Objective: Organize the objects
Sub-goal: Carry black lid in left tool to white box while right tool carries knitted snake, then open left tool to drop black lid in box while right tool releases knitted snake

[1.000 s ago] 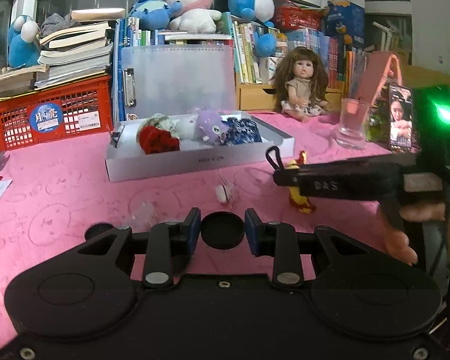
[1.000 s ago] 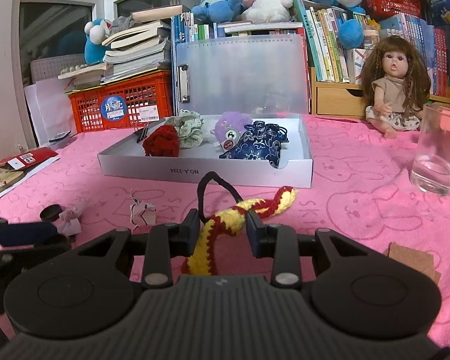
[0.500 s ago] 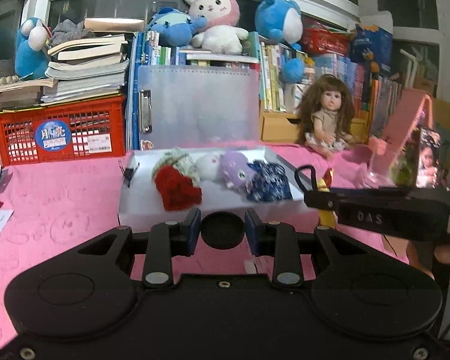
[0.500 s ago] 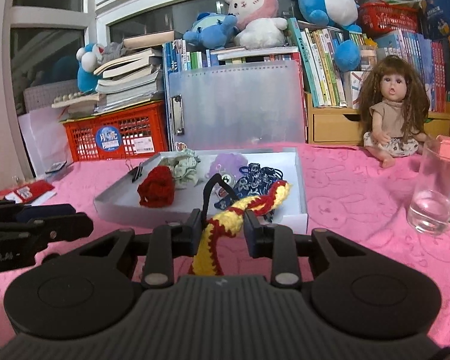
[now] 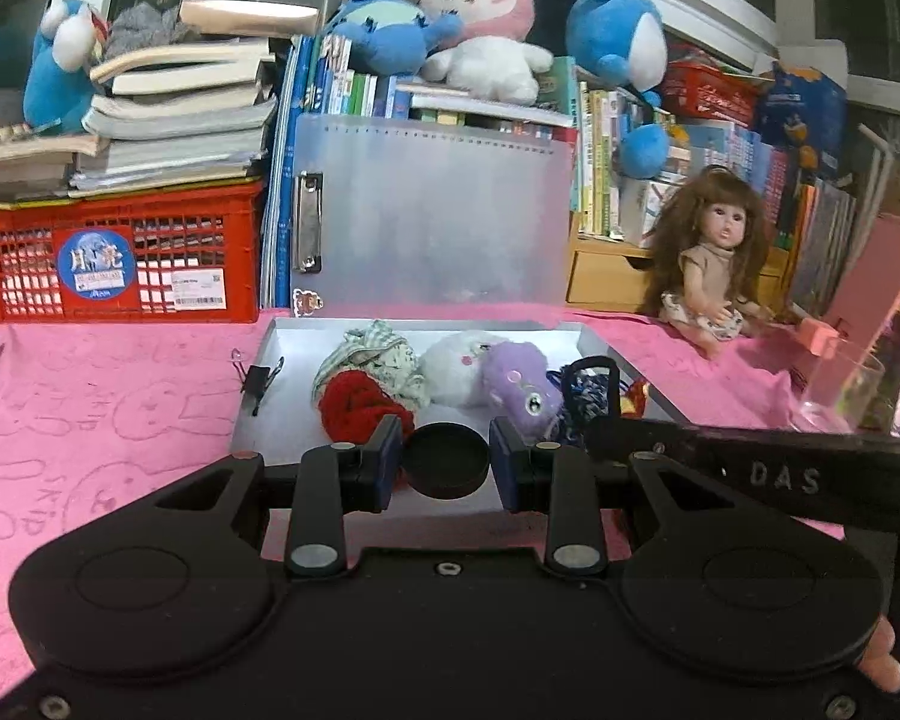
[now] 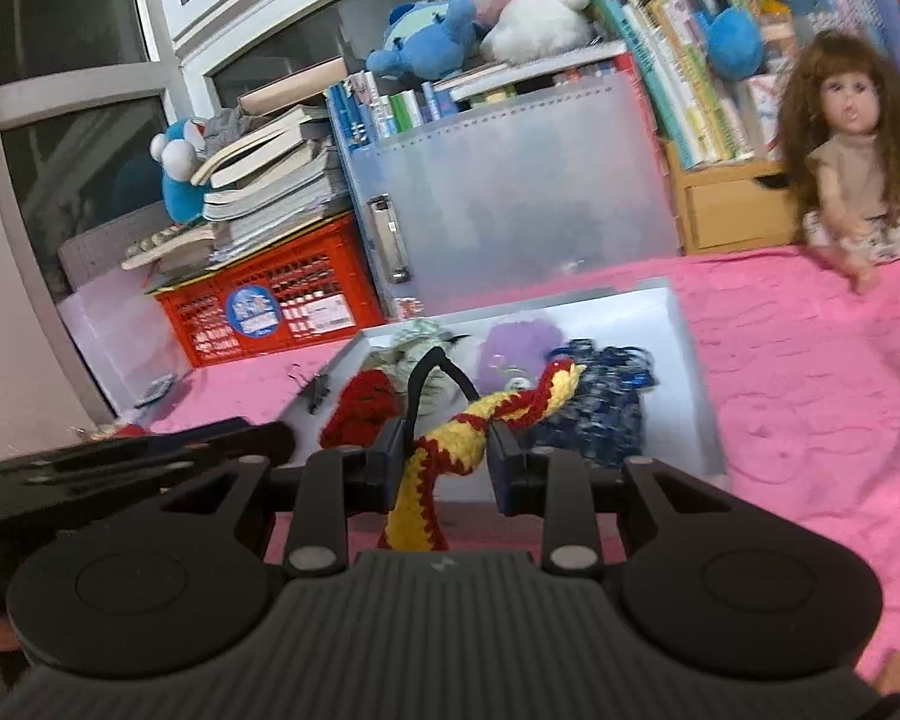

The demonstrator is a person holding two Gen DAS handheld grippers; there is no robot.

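A shallow white box (image 5: 282, 402) on the pink cloth holds a red crocheted piece (image 5: 354, 408), a striped scrunchie (image 5: 366, 354), a white plush (image 5: 456, 360), a purple plush (image 5: 516, 384) and a blue patterned pouch (image 6: 600, 414). My left gripper (image 5: 446, 461) hovers at the box's near edge, shut on a black round cap (image 5: 446, 462). My right gripper (image 6: 444, 450) is shut on a yellow-and-red crocheted band (image 6: 450, 450) with a black loop (image 6: 432, 372). The band's free end hangs over the box (image 6: 684, 360).
A red crate (image 5: 120, 258) with stacked books stands at the back left, a frosted clip folder (image 5: 432, 216) right behind the box. A doll (image 5: 714, 264) sits at the right, near a drinking glass (image 5: 840, 390). A binder clip (image 5: 258, 378) grips the box's left rim.
Both grippers have risen and come forward to the box. The crocheted band has left the cloth and now hangs over the box. The black cap stays in the left gripper.
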